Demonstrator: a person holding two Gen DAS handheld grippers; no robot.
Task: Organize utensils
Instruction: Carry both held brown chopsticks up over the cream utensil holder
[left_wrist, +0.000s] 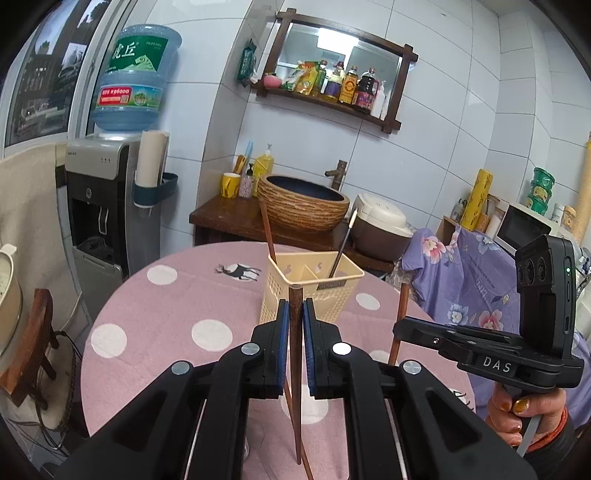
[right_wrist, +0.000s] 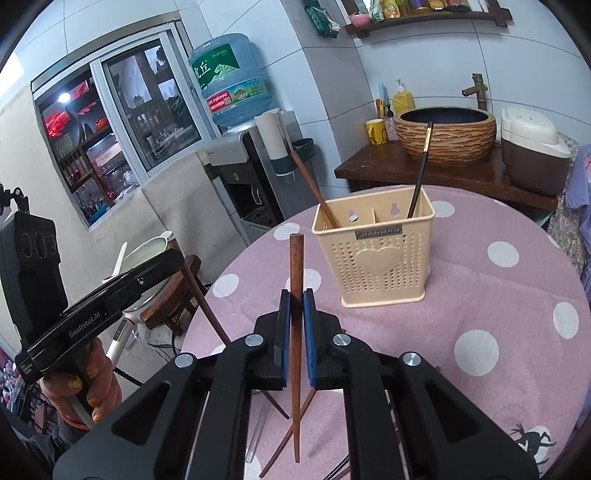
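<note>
My left gripper (left_wrist: 295, 306) is shut on a brown wooden chopstick (left_wrist: 296, 406), held upright above the table. My right gripper (right_wrist: 295, 299) is shut on a second brown chopstick (right_wrist: 296, 258), also upright. A cream perforated utensil holder (left_wrist: 314, 295) (right_wrist: 376, 258) stands on the table just beyond both grippers. A brown chopstick (right_wrist: 314, 188) leans in its left compartment and a black one (right_wrist: 419, 177) in its right. In the left wrist view the right gripper (left_wrist: 400, 328) shows at the right with its chopstick (left_wrist: 402, 306). In the right wrist view the left gripper (right_wrist: 173, 258) shows at the left.
The round table has a pink polka-dot cloth (right_wrist: 480, 295). Loose chopsticks (right_wrist: 284, 439) lie on it under the grippers. Beyond it stand a water dispenser (left_wrist: 107, 206), a wooden counter with a basin (left_wrist: 303, 203) and a rice cooker (right_wrist: 532, 151). A wooden chair (left_wrist: 33, 343) is at the left.
</note>
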